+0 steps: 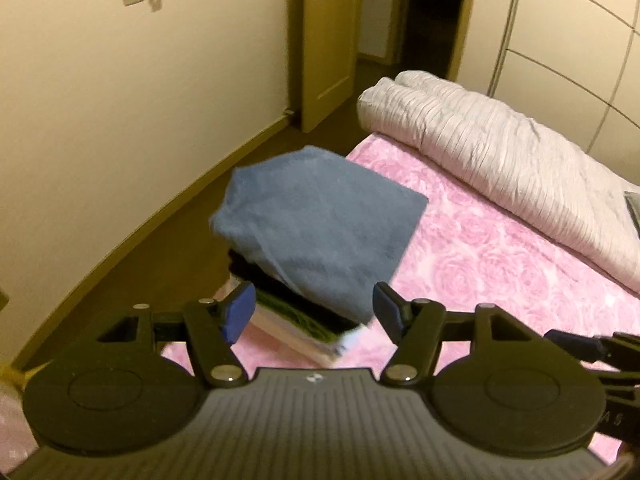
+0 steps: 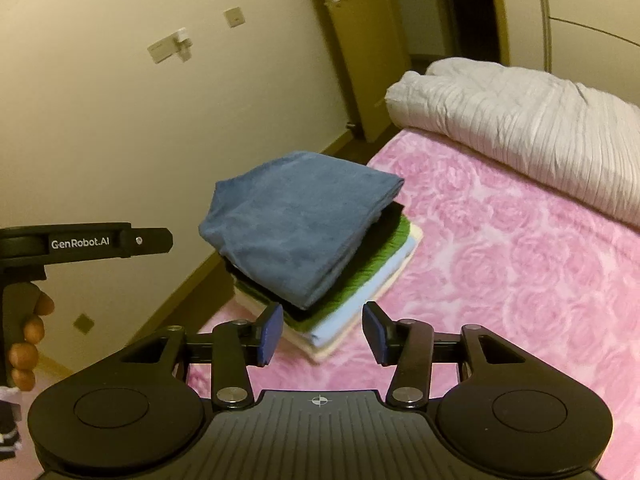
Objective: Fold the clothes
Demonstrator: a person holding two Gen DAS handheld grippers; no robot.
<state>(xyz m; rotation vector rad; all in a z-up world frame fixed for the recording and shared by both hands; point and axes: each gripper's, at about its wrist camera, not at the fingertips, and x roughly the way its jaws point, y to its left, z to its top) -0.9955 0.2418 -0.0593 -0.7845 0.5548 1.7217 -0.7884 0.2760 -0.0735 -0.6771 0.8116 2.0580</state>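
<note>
Both tools are spread and grip nothing. The left tool hangs just short of the near edge of the stack of folded clothes; the right tool sits likewise at the stack's near corner, pads apart on either side of it without touching. The stack lies on the bed, near its corner by the wall. A blue towel is on top, folded, overhanging the layers below: a black piece, a green one, a light blue one and a cream one at the bottom. A rolled white duvet lies well apart along the bed's far side. In the right wrist view a hand holds the left tool's handle at the left edge
</note>
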